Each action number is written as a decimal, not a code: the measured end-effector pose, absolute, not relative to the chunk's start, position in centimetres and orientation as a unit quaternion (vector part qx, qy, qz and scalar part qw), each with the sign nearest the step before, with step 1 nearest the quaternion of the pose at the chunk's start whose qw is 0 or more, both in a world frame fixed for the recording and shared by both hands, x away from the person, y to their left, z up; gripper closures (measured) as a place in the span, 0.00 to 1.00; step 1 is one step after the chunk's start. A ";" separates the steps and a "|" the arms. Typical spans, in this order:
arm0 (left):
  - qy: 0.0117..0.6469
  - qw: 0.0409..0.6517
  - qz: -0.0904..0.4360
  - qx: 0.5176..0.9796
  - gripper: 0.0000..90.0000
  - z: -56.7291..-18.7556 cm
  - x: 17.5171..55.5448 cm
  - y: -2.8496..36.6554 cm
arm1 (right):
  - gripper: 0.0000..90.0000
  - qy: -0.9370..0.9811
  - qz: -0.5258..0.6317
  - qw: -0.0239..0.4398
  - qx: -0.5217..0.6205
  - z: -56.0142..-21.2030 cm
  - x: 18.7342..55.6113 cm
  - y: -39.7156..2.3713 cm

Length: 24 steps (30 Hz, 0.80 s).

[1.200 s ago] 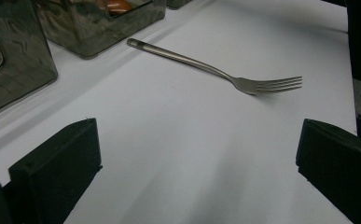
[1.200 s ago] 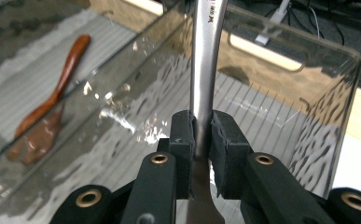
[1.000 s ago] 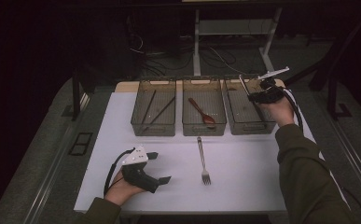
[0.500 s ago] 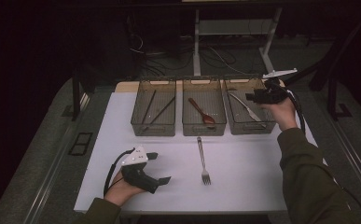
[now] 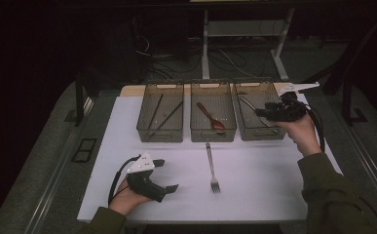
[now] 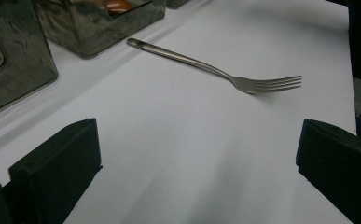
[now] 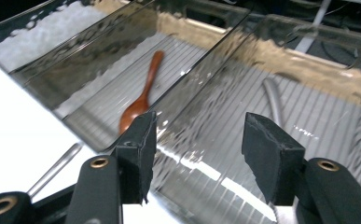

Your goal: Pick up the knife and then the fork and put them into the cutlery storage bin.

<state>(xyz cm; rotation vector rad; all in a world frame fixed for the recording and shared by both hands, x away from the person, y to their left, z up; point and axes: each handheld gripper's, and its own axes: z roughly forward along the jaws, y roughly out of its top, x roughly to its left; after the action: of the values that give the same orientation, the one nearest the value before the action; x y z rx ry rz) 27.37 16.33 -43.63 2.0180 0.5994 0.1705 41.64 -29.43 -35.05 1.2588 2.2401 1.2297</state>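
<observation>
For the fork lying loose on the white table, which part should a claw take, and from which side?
Best guess: take the fork mid-handle, coming straight down with jaws across its width. It lies flat, handle toward the middle bin, tines toward the person; the handle is slim and straight. The open left claw sits closest.

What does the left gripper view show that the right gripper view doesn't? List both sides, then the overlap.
Left gripper view, not the right: the fork at full length, tines included, lying on the white table. Right gripper view, not the left: the whole wooden spoon in the middle bin, and a metal utensil in the neighbouring bin. Both: the fork's handle, part of the middle bin, and the white table.
</observation>
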 end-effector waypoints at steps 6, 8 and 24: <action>0.248 0.492 0.071 0.831 0.00 -43.6 27.3 16.3 | 0.52 0.787 0.424 0.130 0.430 -35.6 39.7 -28.5; 0.247 0.492 0.071 0.832 0.00 -43.6 27.4 16.3 | 0.56 0.790 0.425 0.127 0.424 -35.8 39.0 -28.0; 0.246 0.490 0.072 0.833 0.00 -43.6 27.3 16.3 | 0.84 0.847 0.389 0.080 0.352 -38.8 34.7 -22.8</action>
<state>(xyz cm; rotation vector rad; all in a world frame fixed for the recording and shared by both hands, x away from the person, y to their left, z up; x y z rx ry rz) 27.30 16.32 -43.63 2.0233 0.5978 0.1757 34.72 -22.78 -38.80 1.0519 2.5347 1.1646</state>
